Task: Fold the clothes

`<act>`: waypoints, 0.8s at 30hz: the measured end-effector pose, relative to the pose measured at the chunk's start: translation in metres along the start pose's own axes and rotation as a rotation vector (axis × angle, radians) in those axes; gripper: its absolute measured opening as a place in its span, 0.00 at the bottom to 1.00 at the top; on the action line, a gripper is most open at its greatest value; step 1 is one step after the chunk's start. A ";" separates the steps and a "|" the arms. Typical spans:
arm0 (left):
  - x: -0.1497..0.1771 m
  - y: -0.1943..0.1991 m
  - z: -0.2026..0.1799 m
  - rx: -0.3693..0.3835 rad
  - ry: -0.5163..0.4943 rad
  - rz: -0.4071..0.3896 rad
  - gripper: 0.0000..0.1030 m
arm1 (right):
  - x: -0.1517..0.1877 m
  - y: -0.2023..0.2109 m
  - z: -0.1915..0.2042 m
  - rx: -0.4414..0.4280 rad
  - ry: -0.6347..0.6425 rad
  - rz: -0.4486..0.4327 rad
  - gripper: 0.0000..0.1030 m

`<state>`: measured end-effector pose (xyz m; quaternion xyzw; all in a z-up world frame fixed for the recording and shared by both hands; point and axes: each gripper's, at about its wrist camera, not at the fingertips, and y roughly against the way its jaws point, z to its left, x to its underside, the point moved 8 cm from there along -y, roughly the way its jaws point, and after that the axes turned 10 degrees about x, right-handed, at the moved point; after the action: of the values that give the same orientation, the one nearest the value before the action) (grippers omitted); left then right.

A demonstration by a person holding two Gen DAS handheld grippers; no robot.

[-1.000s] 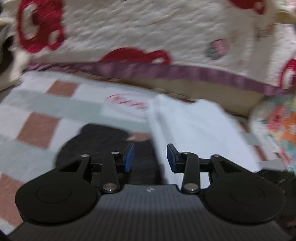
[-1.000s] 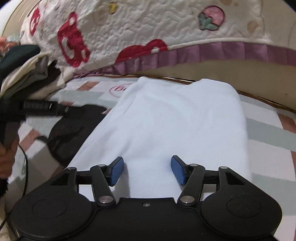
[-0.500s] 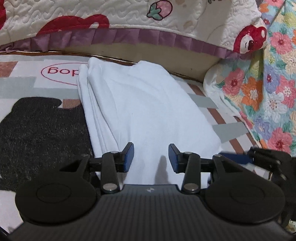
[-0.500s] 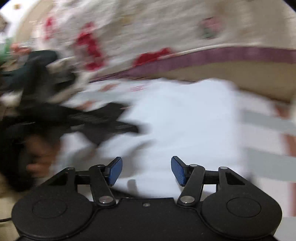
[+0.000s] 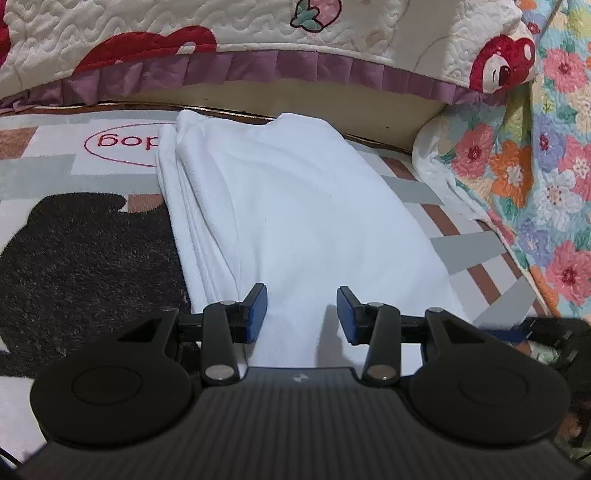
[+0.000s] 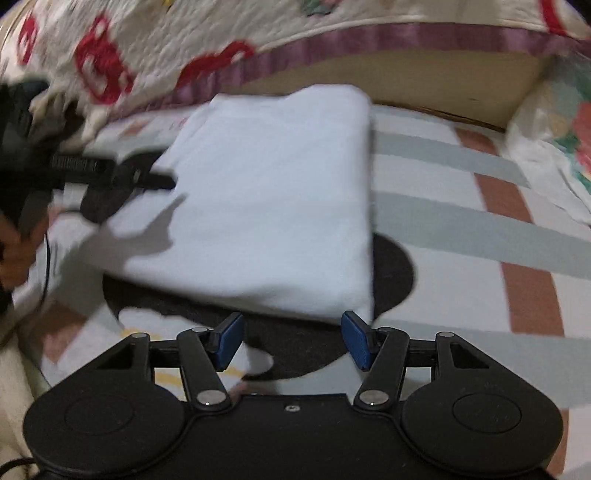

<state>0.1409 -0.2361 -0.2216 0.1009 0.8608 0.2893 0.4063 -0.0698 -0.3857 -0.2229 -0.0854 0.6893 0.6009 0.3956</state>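
- Left wrist view: the left gripper (image 5: pixel 301 308) hangs low over the near end of the folded white garment (image 5: pixel 295 206), fingers spread apart and grasping nothing.
- Right wrist view, blurred: the right gripper (image 6: pixel 291 339) sits just short of the garment's (image 6: pixel 273 199) near edge, fingers likewise released and empty.
- The garment lies flat on the patterned rug (image 5: pixel 55 177), a long rectangle with layered edges stacked along its left side and its far end close to the bed base (image 5: pixel 295 107) under the quilted bedspread (image 5: pixel 258 33).
- By my reading, the lengthwise folds look done; a crosswise fold seems left. That would call for each gripper to pinch a near corner and carry it toward the far end.
- Room is tight at the far end against the bed and to the right, where a floral quilt (image 5: pixel 546 177) crowds in; open rug lies to the left and on the near side.
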 end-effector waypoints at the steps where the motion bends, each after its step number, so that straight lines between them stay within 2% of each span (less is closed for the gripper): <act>1: 0.000 0.000 0.000 -0.002 -0.003 0.001 0.40 | -0.007 0.005 -0.012 -0.007 -0.079 -0.042 0.62; 2: 0.000 0.000 -0.001 -0.005 -0.006 0.002 0.40 | -0.015 0.009 -0.024 -0.015 -0.158 -0.085 0.62; 3: 0.000 0.000 -0.001 -0.007 -0.010 0.003 0.40 | -0.018 0.007 -0.035 -0.030 -0.231 -0.086 0.63; 6: 0.000 0.000 -0.001 -0.004 -0.001 0.001 0.40 | -0.016 -0.013 -0.060 -0.095 -0.424 -0.018 0.63; 10: 0.000 0.000 0.001 0.011 0.029 -0.009 0.40 | -0.001 -0.030 -0.061 -0.205 -0.580 0.072 0.63; 17: 0.000 0.000 -0.001 0.001 0.023 -0.009 0.40 | 0.014 -0.033 -0.063 -0.328 -0.770 0.097 0.65; 19: 0.000 0.000 0.000 0.002 0.025 -0.011 0.40 | 0.012 -0.034 -0.059 -0.331 -0.741 0.095 0.64; 20: 0.000 0.000 0.000 0.002 0.024 -0.011 0.40 | 0.009 -0.033 -0.056 -0.326 -0.704 0.093 0.59; 21: 0.000 0.000 0.000 0.003 0.023 -0.011 0.40 | 0.006 -0.032 -0.053 -0.320 -0.657 0.091 0.41; 22: 0.000 0.000 0.001 0.003 0.023 -0.012 0.40 | 0.003 -0.031 -0.049 -0.314 -0.611 0.088 0.30; 23: 0.000 0.000 0.001 0.003 0.022 -0.012 0.40 | -0.001 -0.029 -0.048 -0.309 -0.576 0.081 0.25; 24: 0.000 0.000 0.001 0.003 0.021 -0.012 0.40 | -0.005 -0.027 -0.047 -0.304 -0.549 0.072 0.24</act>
<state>0.1418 -0.2352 -0.2221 0.0934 0.8661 0.2865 0.3987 -0.0717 -0.4368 -0.2421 0.0465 0.4616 0.7113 0.5281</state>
